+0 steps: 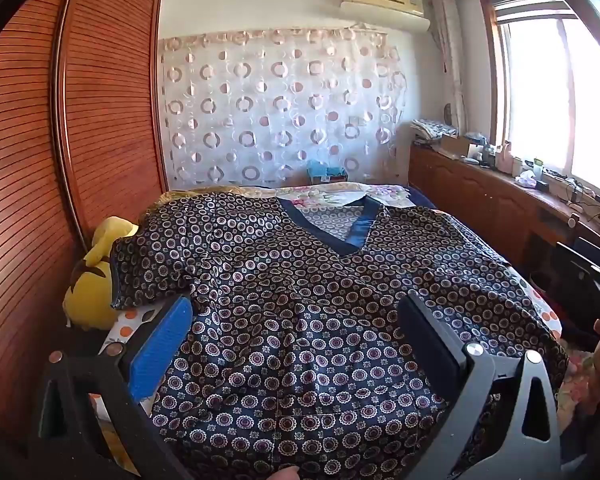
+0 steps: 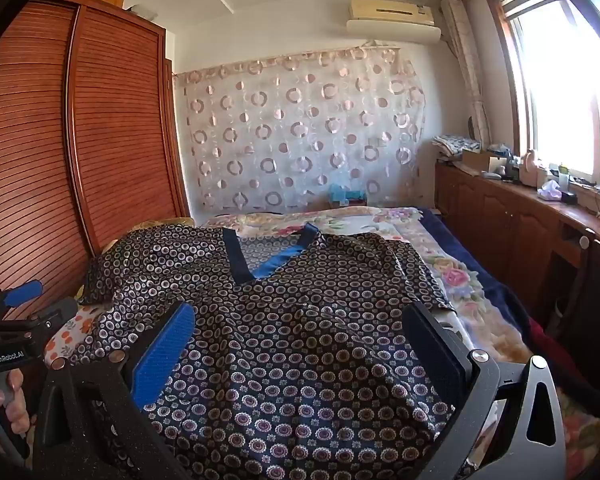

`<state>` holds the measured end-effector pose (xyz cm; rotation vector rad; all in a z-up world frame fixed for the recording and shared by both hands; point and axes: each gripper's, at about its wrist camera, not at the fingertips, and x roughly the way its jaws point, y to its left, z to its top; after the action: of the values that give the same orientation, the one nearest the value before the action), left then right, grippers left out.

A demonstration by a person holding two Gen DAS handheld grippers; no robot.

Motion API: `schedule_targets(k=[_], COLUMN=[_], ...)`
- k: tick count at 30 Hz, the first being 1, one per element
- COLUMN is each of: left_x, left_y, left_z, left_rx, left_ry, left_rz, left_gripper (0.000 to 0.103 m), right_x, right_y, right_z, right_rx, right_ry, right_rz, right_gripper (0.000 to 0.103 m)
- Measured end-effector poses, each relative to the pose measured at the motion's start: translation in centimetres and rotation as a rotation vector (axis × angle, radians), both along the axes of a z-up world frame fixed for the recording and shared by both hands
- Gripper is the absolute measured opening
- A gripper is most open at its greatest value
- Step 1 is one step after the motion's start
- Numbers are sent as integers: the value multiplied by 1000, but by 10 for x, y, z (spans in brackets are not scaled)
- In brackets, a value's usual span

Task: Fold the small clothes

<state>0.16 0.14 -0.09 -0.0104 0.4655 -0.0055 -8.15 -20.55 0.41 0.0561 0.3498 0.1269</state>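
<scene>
A dark navy V-neck top (image 1: 300,280) with a small ring pattern lies spread face up on the bed, neck away from me; it also shows in the right wrist view (image 2: 300,320). My left gripper (image 1: 296,320) is open, its fingers wide apart above the shirt's lower body. My right gripper (image 2: 300,328) is open too, hovering over the lower body a little further right. The left gripper's body (image 2: 16,320) and the hand holding it show at the left edge of the right wrist view. The hem near me is hidden under the grippers.
A floral bedspread (image 2: 440,256) covers the bed. A yellow plush toy (image 1: 96,276) sits at the bed's left edge beside the slatted wooden wardrobe (image 1: 60,160). A wooden cabinet (image 2: 520,216) with clutter runs under the window on the right.
</scene>
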Motion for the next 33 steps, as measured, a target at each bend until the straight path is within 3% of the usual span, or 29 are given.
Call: schedule_targets(k=[33], left_x=[-3], left_y=[0], left_z=[4], left_rx=[19], left_ry=[-32], left_rz=[26], left_gripper=[103], right_x=[-5], right_y=[-1], right_z=[2], right_rx=[-17], right_ry=[-7], right_rz=[-15], right_gripper=[103])
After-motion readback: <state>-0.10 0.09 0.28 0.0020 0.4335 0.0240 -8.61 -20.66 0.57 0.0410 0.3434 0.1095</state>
